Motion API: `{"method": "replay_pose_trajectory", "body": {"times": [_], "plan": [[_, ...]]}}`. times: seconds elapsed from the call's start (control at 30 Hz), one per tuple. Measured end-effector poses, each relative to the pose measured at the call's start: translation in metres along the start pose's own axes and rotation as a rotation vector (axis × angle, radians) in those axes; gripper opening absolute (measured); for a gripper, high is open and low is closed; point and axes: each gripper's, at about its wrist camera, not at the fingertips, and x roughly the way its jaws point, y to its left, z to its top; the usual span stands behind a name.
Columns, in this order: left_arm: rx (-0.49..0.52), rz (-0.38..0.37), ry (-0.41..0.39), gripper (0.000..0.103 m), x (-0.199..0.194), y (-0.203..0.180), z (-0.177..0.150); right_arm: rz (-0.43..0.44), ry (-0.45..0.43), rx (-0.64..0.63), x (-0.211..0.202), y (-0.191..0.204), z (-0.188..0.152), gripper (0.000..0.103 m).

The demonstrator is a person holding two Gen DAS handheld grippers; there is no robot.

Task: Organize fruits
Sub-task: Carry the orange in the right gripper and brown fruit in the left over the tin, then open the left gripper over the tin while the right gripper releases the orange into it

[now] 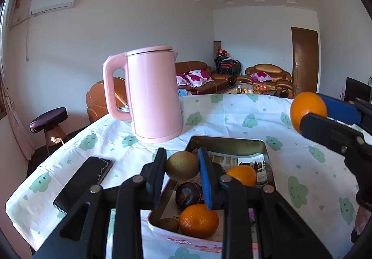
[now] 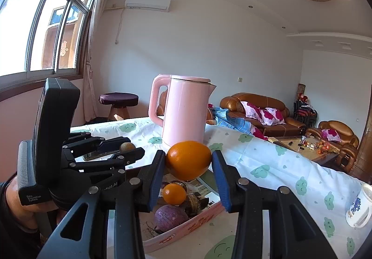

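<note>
Orange fruit fills the right tongs [image 2: 188,161]: a large orange [image 2: 188,160] is pinched between the blue pads, held in the air above the pink-rimmed tray [image 2: 186,231]. The left tongs [image 1: 182,166] pinch a brownish-green kiwi [image 1: 182,165], also lifted over the tray. Inside the tray, on printed paper, lie a small mandarin [image 2: 174,194], a purple round fruit [image 2: 171,217] and some dark brown fruits [image 2: 195,200]; the left wrist view shows another mandarin [image 1: 198,220] near the tray's close rim, touching a second kiwi [image 1: 169,224]. Behind the tray a pink kettle [image 1: 153,94] stands upright on the cloud-printed worktop [image 1: 232,117]. A black phone [image 1: 83,182] lies left of the tray, and a white mug [image 2: 360,207] sits at the far right.
</note>
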Motion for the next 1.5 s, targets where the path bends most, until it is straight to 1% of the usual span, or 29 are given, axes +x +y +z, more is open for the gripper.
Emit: {"method": "replay_pose_trajectory", "body": {"times": [0.47,0.73,1.5], "plan": [[-0.004,-0.001,0.04,0.029,0.009,0.012,-0.003,0.025,0.029,-0.015,0.015,0.011,-0.001,0.043],[0.012,-0.019,0.059,0.029,0.009,0.014,-0.005,0.035,0.045,-0.023,0.022,0.019,0.001,0.043],[0.046,-0.026,0.112,0.029,0.017,0.015,-0.016,0.061,0.127,-0.029,0.046,0.034,-0.014,0.043]]}}
